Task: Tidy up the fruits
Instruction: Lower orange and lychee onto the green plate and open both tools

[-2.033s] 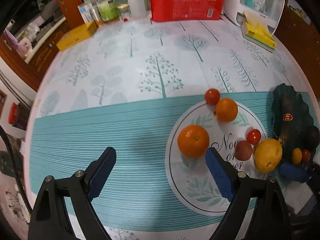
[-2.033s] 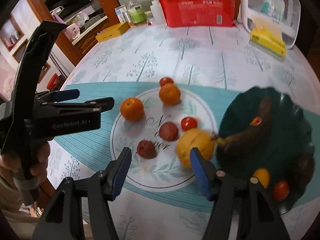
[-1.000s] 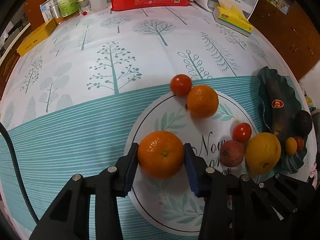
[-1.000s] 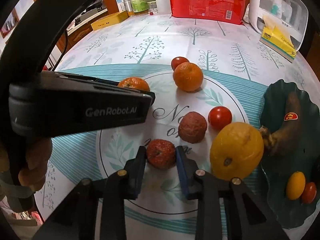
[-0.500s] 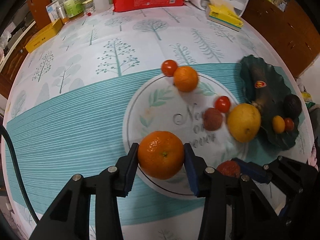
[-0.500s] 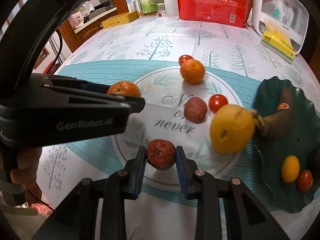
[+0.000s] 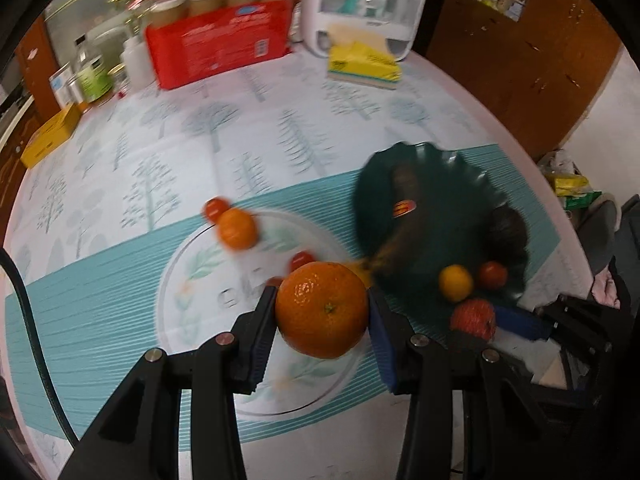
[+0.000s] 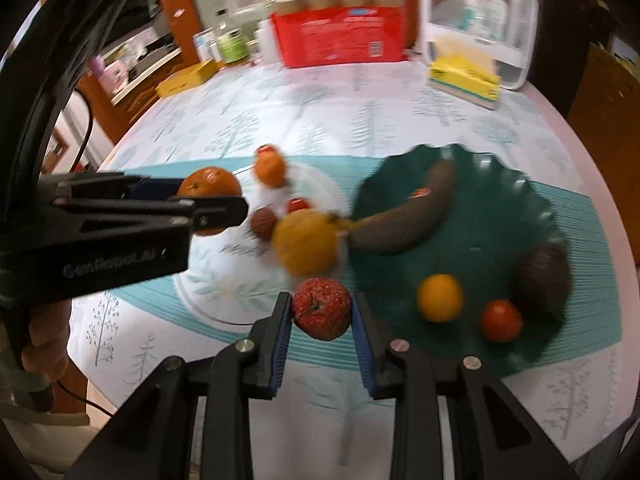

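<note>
Left wrist view: the left claw is clamped on a large orange, its blue pads pressing the fruit's two sides so it hangs clear of the tabletop. Ahead and to the right of the claw lies the dark green dish, already holding a dark banana, a small yellow fruit and a small tomato. Ahead and left, a smaller orange and a tomato sit on the printed cloth. Just right of this claw, the right claw carries a red lychee-like fruit. The dish looks like the collecting place, which would explain carrying both fruits toward it.

Right wrist view: the right claw is closed tight on the rough red fruit, gripped at its sides and raised above the cloth. The dish lies directly ahead and right. Left of this claw, the left claw holds the orange; a yellow lemon-like fruit sits ahead, touching the banana's tip at the dish rim.
</note>
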